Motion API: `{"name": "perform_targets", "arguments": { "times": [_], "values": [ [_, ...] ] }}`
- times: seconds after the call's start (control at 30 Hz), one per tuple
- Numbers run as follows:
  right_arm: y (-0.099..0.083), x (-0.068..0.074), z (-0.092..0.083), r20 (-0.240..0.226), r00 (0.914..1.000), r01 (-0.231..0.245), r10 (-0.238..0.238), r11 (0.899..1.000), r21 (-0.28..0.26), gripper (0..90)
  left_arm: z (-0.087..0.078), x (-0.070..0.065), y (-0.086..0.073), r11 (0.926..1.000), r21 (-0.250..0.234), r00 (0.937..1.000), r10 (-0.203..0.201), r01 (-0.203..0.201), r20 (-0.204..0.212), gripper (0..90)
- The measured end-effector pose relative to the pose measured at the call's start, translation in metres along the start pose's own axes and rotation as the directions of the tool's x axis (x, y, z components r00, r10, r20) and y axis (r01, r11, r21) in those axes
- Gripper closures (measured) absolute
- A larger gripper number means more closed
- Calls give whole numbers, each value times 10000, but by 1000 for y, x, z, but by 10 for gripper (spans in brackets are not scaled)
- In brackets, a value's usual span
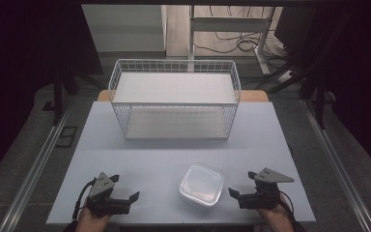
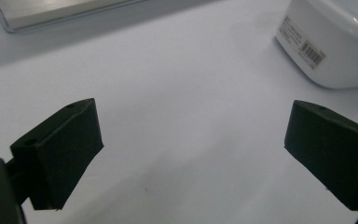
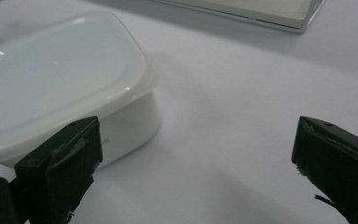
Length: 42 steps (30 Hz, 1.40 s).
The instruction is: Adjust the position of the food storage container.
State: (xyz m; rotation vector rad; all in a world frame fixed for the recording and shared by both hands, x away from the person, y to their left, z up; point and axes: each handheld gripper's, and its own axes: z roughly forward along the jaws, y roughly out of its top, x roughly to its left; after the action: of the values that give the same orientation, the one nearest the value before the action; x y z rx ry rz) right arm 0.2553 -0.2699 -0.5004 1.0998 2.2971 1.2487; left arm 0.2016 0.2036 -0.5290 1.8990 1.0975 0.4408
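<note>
Evidently the opening step — nothing is gripped yet. The white lidded container (image 1: pixel 201 185) sits on the near part of the table (image 1: pixel 140 159), a little right of centre, lid on, resting flat. The right gripper (image 1: pixel 235 193) lies just beside its right edge, jaws spread wide with nothing between them; in the right gripper view the container (image 3: pixel 65 84) is close alongside one jaw, apart from it so far as I can tell. The left gripper (image 1: pixel 125 188) waits near the near-left corner, well apart from the container, jaws likewise spread and bare.

Judgement: approach not yet made. The next move likely calls for one gripper to straddle the container's wall or rim and close — the sides look smooth and rounded, so a square, level bite matters.

Surface: pale matte tabletop. A white wire basket (image 1: pixel 174 99) stands at the far centre, nothing visible in it. Beyond it, a dim room — desk legs (image 1: pixel 192 34), loose cables (image 1: pixel 232 43) on the floor.
</note>
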Motion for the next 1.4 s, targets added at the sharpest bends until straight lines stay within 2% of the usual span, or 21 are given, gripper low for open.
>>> {"name": "perform_targets", "arguments": {
  "times": [0.07,0.1,0.13,0.17,0.27,0.37,0.47,0.67,0.83,0.9,0.97,1.0,1.03,1.07,1.13,1.17,1.2,1.33,1.4],
  "values": [
    [0,1,1,106,9999,129,-130,9999,104,13,2,-3,0,9994,224,9995,269,-265,-165,36],
    [0,1,1,106,9999,129,-130,9999,104,13,2,-3,0,9994,224,9995,269,-265,-165,36],
    [0,1,1,104,9999,107,-109,9999,118,11,3,-6,0,9985,308,9987,468,-462,-204,36],
    [0,0,0,154,9999,1,-2,10000,79,4,6,-10,0,9949,575,9959,845,-826,-312,36],
    [0,-2,0,245,9997,-65,62,9999,105,0,9,-13,0,9900,818,9922,1184,-1150,-386,36],
    [0,-4,-2,278,9995,-137,136,9999,47,0,9,-13,0,9901,810,9923,1183,-1150,-367,35],
    [1,-3,-2,344,9994,-90,86,9999,106,0,8,-11,0,9932,692,9948,965,-941,-322,33],
    [1,-1,0,26,9999,-111,110,9989,446,0,6,-8,0,9960,598,9970,685,-663,-366,32],
    [3,2,0,-222,9997,-83,99,9973,732,12,5,-8,0,9969,481,9974,633,-616,-357,32],
    [4,4,0,-365,9990,-223,257,9957,902,63,4,-9,0,9960,423,9963,795,-781,-332,29],
    [5,5,0,-337,9985,-384,425,9926,1154,132,3,-10,0,9961,395,9966,795,-786,-229,24],
    [4,5,0,-335,9986,-355,400,9915,1251,175,2,-11,1,9972,263,9973,692,-698,228,24],
    [4,5,0,-335,9986,-355,400,9915,1251,175,2,-11,1,9972,263,9973,692,-698,228,35],
    [5,8,1,-490,9983,-256,330,9891,1450,284,3,-14,3,9969,210,9969,748,-753,255,52],
    [5,9,1,-568,9980,-184,274,9880,1532,316,3,-15,4,9965,212,9964,801,-807,265,91],
    [5,12,2,-590,9980,-139,237,9868,1612,368,5,-17,5,9959,216,9957,874,-881,314,91],
    [6,14,2,-720,9974,49,77,9850,1727,436,6,-17,6,9954,210,9953,923,-930,305,121],
    [7,23,4,-951,9932,850,-674,9772,1948,598,14,-20,11,9936,223,9924,1096,-1109,557,203],
    [7,30,6,-1185,9870,1318,-1090,9695,2066,715,19,-21,14,9920,218,9904,1228,-1244,633,215]
  ]
}}
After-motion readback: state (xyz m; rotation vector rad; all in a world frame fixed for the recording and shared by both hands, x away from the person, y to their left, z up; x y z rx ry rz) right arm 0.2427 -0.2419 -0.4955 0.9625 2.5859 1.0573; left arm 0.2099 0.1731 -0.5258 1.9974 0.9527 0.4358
